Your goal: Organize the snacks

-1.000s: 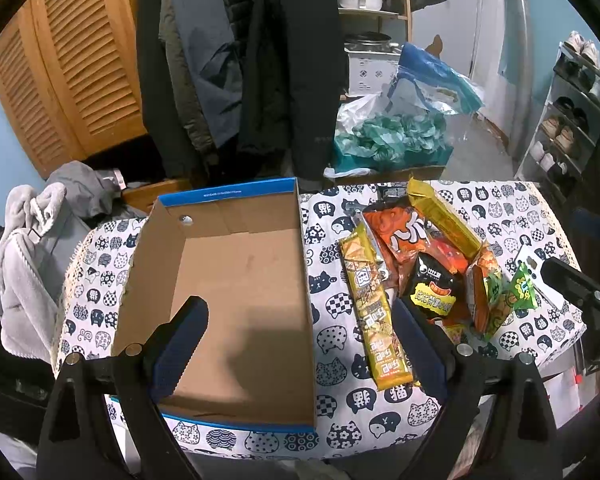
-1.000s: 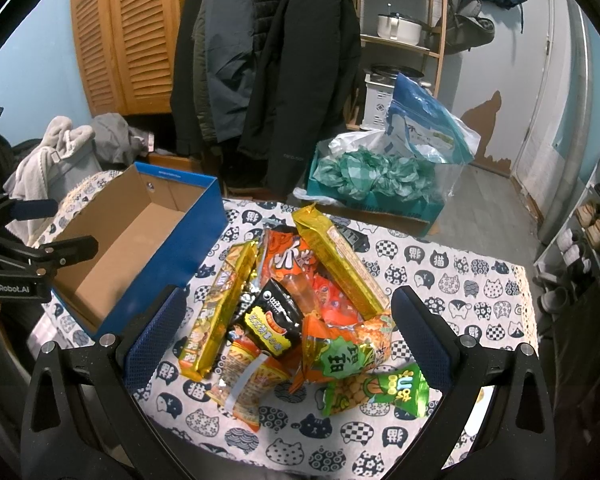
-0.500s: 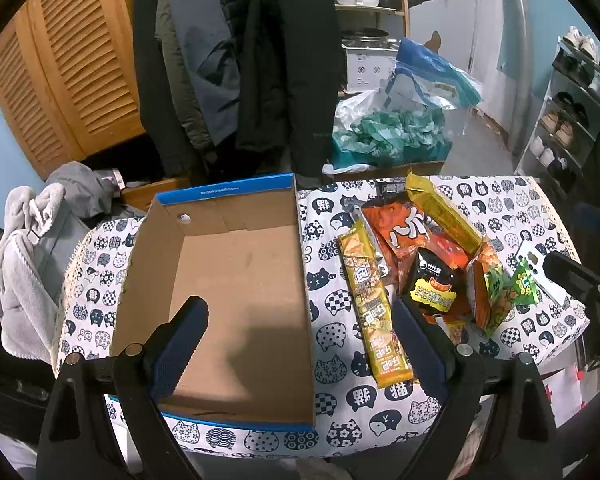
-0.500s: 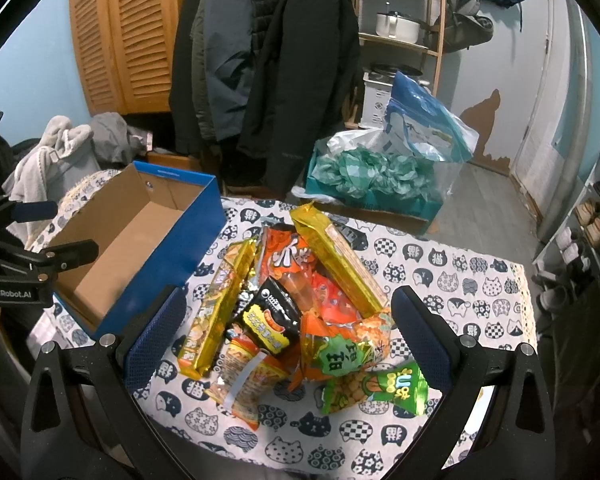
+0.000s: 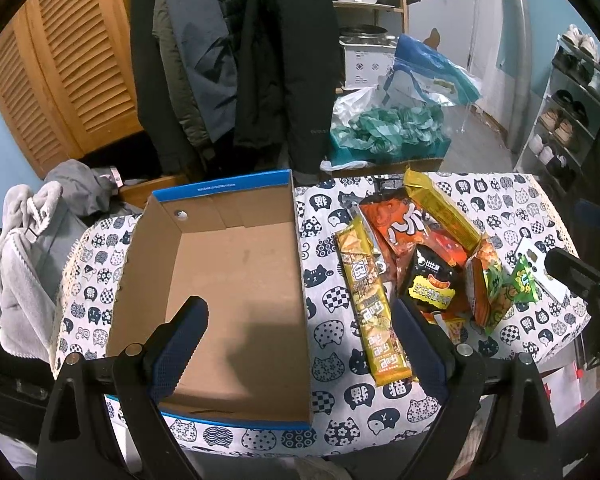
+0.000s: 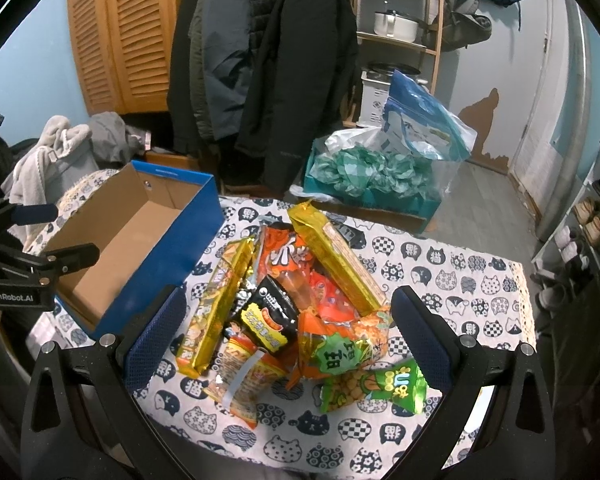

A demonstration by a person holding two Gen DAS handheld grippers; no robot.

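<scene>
A pile of snack packs point(image 6: 296, 304) lies on the cat-print tablecloth point(image 6: 460, 280): long yellow packs point(image 5: 370, 300), an orange bag point(image 5: 404, 224), a small black pack point(image 6: 270, 314) and a green pack point(image 6: 380, 386). An empty blue cardboard box point(image 5: 228, 280) stands left of the pile. My left gripper point(image 5: 300, 344) is open and empty, above the box's near right corner. My right gripper point(image 6: 288, 332) is open and empty, above the near side of the pile.
Coats point(image 5: 260, 60) hang behind the table. A plastic bag of green fabric point(image 6: 380, 168) sits on a box beyond the far edge. Grey clothes point(image 5: 24, 248) lie at the left. A shoe rack point(image 5: 572, 108) stands at the right. A white card point(image 5: 540, 264) lies near the table's right edge.
Both views have shifted only slightly. No snack has moved and both grippers stay open.
</scene>
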